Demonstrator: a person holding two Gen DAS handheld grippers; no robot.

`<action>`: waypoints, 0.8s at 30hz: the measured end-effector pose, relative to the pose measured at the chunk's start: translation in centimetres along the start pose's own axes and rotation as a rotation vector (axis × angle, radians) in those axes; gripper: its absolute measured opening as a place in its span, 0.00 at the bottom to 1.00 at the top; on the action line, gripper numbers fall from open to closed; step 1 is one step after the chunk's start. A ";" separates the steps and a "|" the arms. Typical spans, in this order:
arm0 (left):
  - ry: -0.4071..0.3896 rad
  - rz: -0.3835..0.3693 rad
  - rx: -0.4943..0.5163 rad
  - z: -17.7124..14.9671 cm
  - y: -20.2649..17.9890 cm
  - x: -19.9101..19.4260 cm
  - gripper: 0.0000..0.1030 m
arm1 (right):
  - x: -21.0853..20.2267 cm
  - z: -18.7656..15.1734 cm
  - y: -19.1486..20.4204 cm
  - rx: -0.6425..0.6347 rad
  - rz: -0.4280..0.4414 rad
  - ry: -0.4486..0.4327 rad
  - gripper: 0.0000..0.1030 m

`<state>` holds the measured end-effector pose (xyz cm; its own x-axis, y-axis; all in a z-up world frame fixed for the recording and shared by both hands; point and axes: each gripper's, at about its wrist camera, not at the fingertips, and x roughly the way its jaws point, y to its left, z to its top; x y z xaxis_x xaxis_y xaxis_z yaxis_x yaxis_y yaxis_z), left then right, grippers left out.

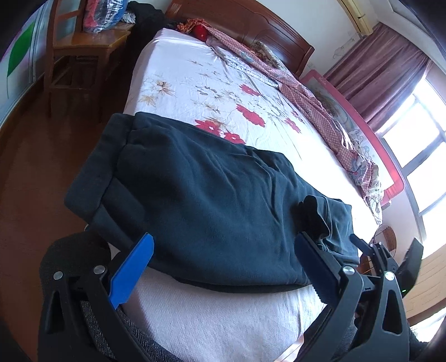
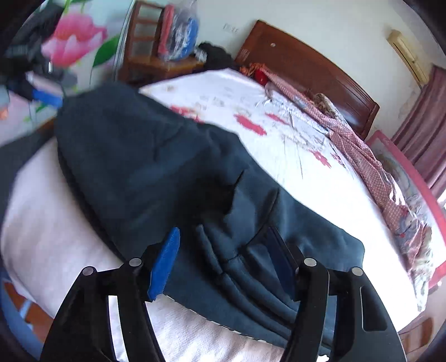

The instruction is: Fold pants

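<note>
Dark teal pants lie folded across the near end of the bed, one end hanging over the left edge. My left gripper is open, its blue fingers spread over the pants' near edge, holding nothing. In the right wrist view the pants fill the middle, blurred. My right gripper is open, its fingers on either side of a bunch of gathered folds at the right end of the pants; the right finger is partly under cloth. The right gripper also shows in the left wrist view.
The bed has a white floral sheet and a wooden headboard. A pink patterned quilt lies along the far right side by a pink rail. A wooden chair with bagged clothes stands at the left.
</note>
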<state>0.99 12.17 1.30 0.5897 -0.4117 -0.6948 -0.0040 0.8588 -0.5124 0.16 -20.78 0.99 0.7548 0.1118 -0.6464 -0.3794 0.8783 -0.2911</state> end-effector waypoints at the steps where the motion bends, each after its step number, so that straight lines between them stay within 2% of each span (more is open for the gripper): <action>1: 0.005 -0.004 -0.019 -0.2 0.3 0.1 0.98 | 0.2 0.1 -1.4 0.067 -0.016 0.023 0.62; 3: 0.029 -0.013 -0.041 -0.6 0.5 0.6 0.98 | 1.4 0.1 -3.0 0.122 -0.105 0.037 0.60; 4: 0.037 -0.015 -0.045 -0.7 0.5 0.8 0.98 | 2.2 0.2 -3.4 0.124 -0.138 0.046 0.53; 5: 0.044 -0.017 -0.046 -0.9 0.4 1.1 0.98 | 3.0 0.3 -3.2 0.135 -0.142 0.051 0.40; 6: 0.052 -0.021 -0.043 -1.0 0.1 1.2 0.98 | 3.7 0.5 -3.0 0.139 -0.154 0.052 0.32; 7: 0.057 -0.027 -0.039 -1.2 -0.1 1.3 0.98 | 4.6 0.6 -2.2 0.105 -0.171 0.061 0.24; 8: 0.061 -0.032 -0.033 -1.3 -0.3 1.4 0.98 | 5.4 0.3 -1.1 0.047 -0.171 0.079 0.11; 9: 0.063 -0.035 -0.025 -1.3 -0.6 1.3 0.98 | 6.5 0.0 0.4 -0.023 -0.157 0.104 0.05; 10: 0.062 -0.035 -0.016 -1.4 -0.8 1.2 0.98 | 7.4 -0.5 1.9 -0.093 -0.160 0.125 0.04; 12: 0.060 -0.033 -0.010 -1.4 -0.8 1.1 0.98 | 8.4 -1.1 3.9 -0.260 -0.258 0.094 0.01; 13: 0.061 -0.030 -0.015 -1.5 -0.6 1.1 0.98 | 8.2 -1.0 4.0 -0.276 -0.255 0.082 0.01; 15: 0.067 -0.030 -0.034 -1.5 -0.2 1.1 0.98 | 6.5 -0.1 2.7 -0.181 -0.201 0.046 0.01; 18: 0.064 -0.018 -0.064 -1.7 0.4 0.9 0.98 | 4.4 0.4 1.9 -0.111 -0.190 0.032 0.01; 21: 0.069 -0.028 -0.114 -2.1 1.2 0.9 0.98 | 6.6 -0.8 3.4 -0.183 -0.145 0.118 0.01; 23: 0.095 -0.048 -0.161 -2.3 1.7 1.5 0.98 | 6.3 -1.5 4.8 -0.274 -0.184 0.075 0.01; 24: 0.103 -0.057 -0.185 -2.4 1.9 1.6 0.98 | 5.8 -1.0 4.2 -0.230 -0.145 0.078 0.01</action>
<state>-0.03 12.39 -2.03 0.5075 -0.4950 -0.7053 -0.1268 0.7667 -0.6294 2.40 -16.88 -4.65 0.7697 -0.0514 -0.6364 -0.3891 0.7526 -0.5313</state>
